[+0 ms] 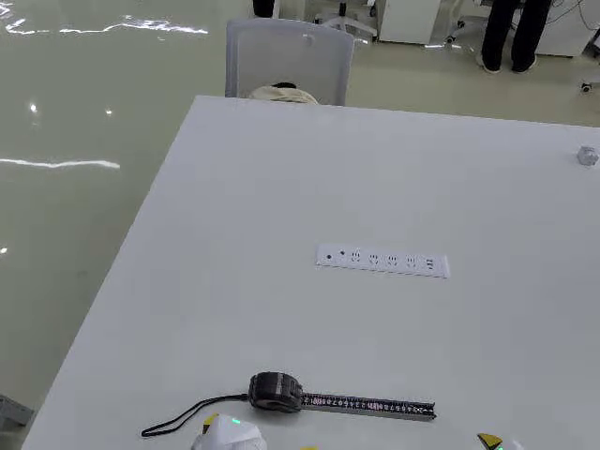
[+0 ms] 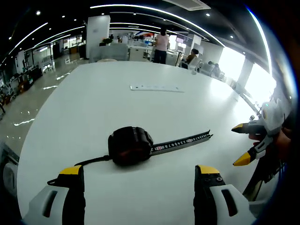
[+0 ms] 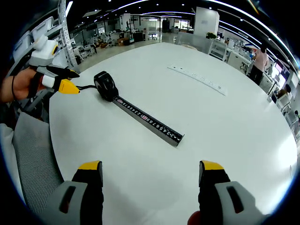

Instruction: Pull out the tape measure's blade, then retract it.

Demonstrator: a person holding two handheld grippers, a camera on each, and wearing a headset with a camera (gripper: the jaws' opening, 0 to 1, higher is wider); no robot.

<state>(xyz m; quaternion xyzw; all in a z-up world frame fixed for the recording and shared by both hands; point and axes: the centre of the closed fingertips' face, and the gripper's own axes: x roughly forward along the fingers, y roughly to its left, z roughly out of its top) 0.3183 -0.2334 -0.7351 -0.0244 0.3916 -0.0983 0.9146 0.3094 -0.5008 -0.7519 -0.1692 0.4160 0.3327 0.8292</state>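
A black tape measure [image 1: 275, 390] lies on the white table [image 1: 281, 206] near its front edge. Its blade [image 1: 370, 406] is drawn out a short way to the right and lies flat. A black wrist strap [image 1: 178, 422] trails off to the left. My left gripper [image 2: 138, 169] is open just behind the tape measure [image 2: 130, 145], apart from it. My right gripper [image 3: 150, 165] is open too, a little short of the blade's end [image 3: 176, 137]. Nothing is between either pair of jaws. In the head view, the left gripper [image 1: 230, 433] and the right gripper [image 1: 492, 441] peek in at the bottom.
A white power strip [image 1: 382, 260] is set into the middle of the table. A small crumpled object [image 1: 587, 156] sits at the far right. A grey chair [image 1: 289, 61] stands at the far edge, with a person [image 1: 511, 33] standing beyond. The table's left edge drops to the glossy floor.
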